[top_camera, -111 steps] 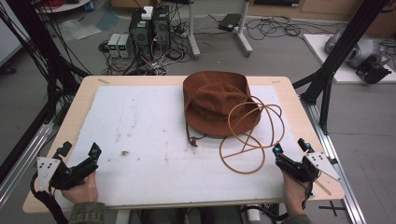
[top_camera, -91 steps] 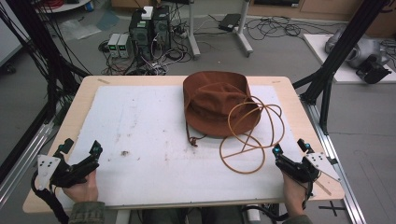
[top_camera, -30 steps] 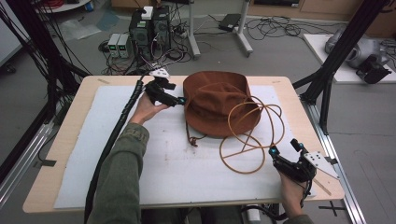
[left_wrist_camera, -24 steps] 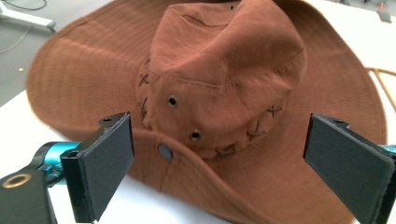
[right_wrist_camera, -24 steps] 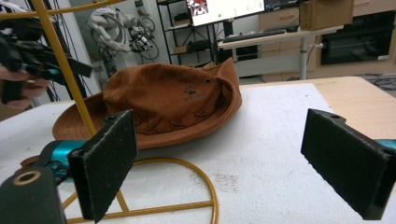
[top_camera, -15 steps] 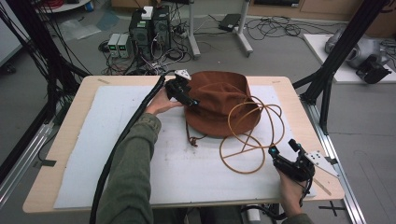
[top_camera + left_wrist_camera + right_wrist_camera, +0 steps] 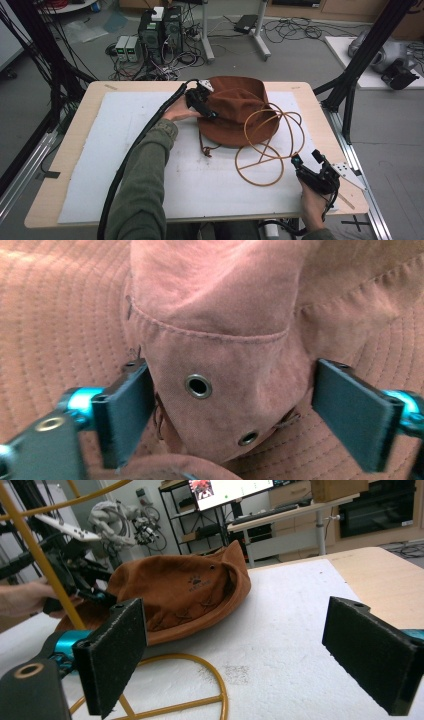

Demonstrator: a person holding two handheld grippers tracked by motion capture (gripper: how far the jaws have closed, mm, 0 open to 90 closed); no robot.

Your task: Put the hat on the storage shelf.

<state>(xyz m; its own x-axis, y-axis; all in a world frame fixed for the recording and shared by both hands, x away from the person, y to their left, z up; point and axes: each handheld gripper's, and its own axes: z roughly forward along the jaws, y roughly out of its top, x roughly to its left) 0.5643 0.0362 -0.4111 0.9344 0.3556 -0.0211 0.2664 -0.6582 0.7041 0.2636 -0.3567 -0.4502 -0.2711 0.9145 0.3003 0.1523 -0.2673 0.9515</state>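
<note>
A brown suede hat [image 7: 235, 107] lies at the back middle of the white mat [image 7: 150, 150]. My left gripper [image 7: 210, 112] reaches over its left side. In the left gripper view my left gripper [image 7: 235, 415] is open, with the folded crown of the hat [image 7: 210, 330] and its metal eyelets between the two pads; the left pad [image 7: 125, 410] sits close against the fabric. My right gripper [image 7: 306, 157] stands open near the front right of the table. In the right gripper view the right gripper [image 7: 235, 655] holds nothing and faces the hat [image 7: 185, 595].
A yellow wire frame [image 7: 265, 145] with a round base rests against the hat's right side, its base [image 7: 185, 700] just in front of my right gripper. A brown cord [image 7: 204, 149] hangs from the brim. The wooden table edge [image 7: 345, 165] is close to my right hand.
My left hand has left the table's front left corner and reached the hat, sliding further onto the crown in the last half second. The right gripper has shifted only slightly.
</note>
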